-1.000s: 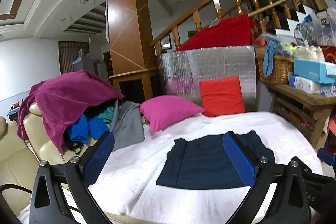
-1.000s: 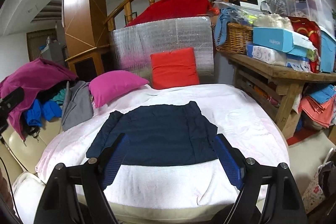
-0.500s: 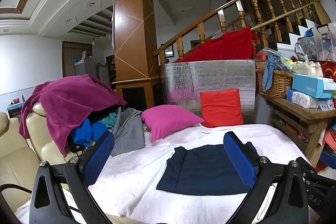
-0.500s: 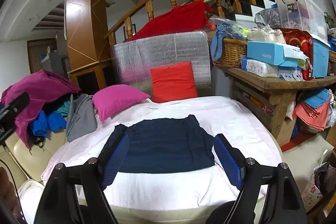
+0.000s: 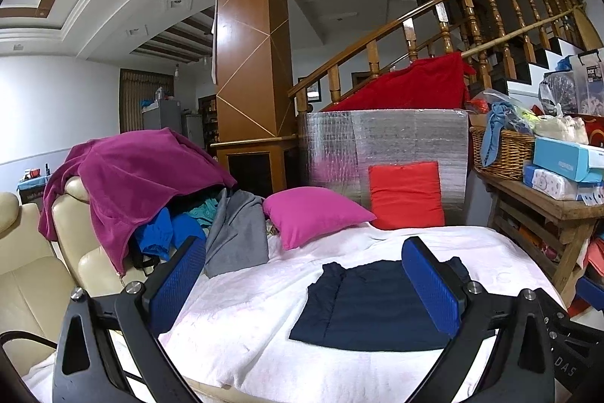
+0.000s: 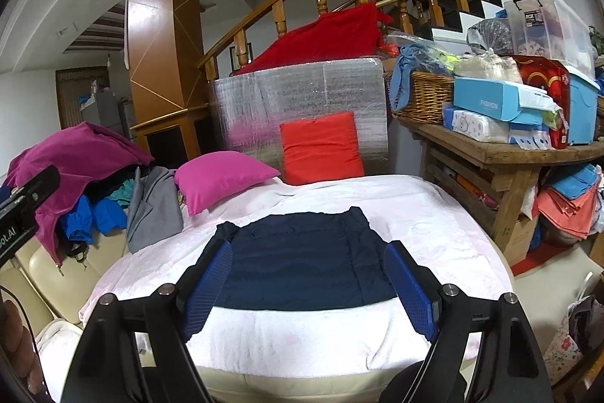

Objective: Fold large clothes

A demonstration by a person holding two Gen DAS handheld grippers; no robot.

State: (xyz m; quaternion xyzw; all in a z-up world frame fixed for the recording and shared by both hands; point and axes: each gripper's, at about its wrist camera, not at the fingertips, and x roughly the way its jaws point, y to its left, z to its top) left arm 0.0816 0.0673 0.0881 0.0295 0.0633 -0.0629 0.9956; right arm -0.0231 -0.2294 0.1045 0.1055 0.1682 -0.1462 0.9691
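The dark navy folded garment lies flat as a neat rectangle on the pale pink-white fleece blanket that covers the round bed, near the front middle of it. Compared with a second ago it looks smaller and lower in both views: the two grippers have drawn back and a little upward, away from the cloth. The right gripper stands with its blue pads wide apart and nothing between them; the left gripper is likewise spread wide and empty. That suggests this piece is finished and released, and the next garment probably comes from the heap of purple, blue and grey clothes on the cream leather chair at far left, beside the magenta cushion.
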